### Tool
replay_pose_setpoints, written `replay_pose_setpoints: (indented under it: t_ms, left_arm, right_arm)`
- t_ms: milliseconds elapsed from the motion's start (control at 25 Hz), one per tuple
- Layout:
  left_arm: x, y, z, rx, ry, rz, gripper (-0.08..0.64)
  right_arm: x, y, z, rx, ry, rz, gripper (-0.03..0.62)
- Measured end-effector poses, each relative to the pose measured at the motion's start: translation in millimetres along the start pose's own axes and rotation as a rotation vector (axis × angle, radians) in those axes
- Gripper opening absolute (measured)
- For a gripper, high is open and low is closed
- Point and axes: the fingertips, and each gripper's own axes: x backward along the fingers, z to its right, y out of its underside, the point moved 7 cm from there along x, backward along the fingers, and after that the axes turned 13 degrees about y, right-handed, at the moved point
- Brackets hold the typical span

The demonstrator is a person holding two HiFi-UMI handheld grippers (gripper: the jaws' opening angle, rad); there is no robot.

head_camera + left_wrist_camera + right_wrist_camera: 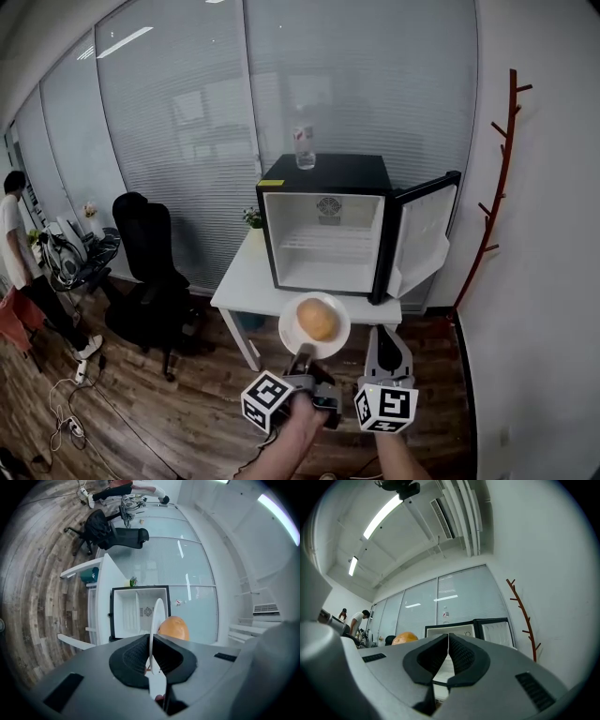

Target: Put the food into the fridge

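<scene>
Pinching the plate (330, 349) by its rim, the left gripper (302, 359) could tilt, spilling the food (318, 319); right gripper (385, 332) clenched, empty.

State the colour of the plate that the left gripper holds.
The plate is white, clearest in the head view.

We see a white plate (292, 336) carrying a round orange-tan food (318, 319). The fridge (323, 173) is black outside and white inside, with a small yellow sticker (271, 183) on its top edge. The table (246, 281) is white. The left gripper (151, 639) and right gripper (448, 638) are grey with black, finely textured pads, and each cube (267, 400) bears black-and-white square markers. We note a brown wood-grain floor (141, 403), a black chair (150, 253), a reddish-brown coat rack (502, 178) and pale grey, finely lined blinds (187, 112).
</scene>
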Motion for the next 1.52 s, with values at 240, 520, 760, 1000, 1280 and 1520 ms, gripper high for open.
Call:
replay_pose_setpoints:
  t_ms: [240,520,760,1000,1280,1520]
  left_arm:
    - [-28,-4,-10,0.0,-0.004,0.006,0.038]
    - [-78,-18,-31,0.017,-0.008,-0.008,0.038]
    - [-128,-39,-46,0.035,-0.011,-0.035,0.038]
    - [-180,-73,-54,0.038,-0.007,-0.056,0.038]
    - [-239,-101,-65,0.044,-0.002,-0.094,0.038]
    - [-278,-100,-82,0.054,-0.022,-0.122,0.038]
  right_arm:
    - [-31,11,3,0.006,-0.006,-0.01,0.029]
    - [-76,32,1,0.033,0.008,-0.017,0.029]
    - [-128,46,-11,0.045,0.025,-0.023,0.029]
    - [-181,56,-35,0.058,0.036,-0.014,0.029]
    - [-233,66,-49,0.09,0.072,-0.009,0.029]
    - [-261,80,-38,0.115,0.1,-0.018,0.029]
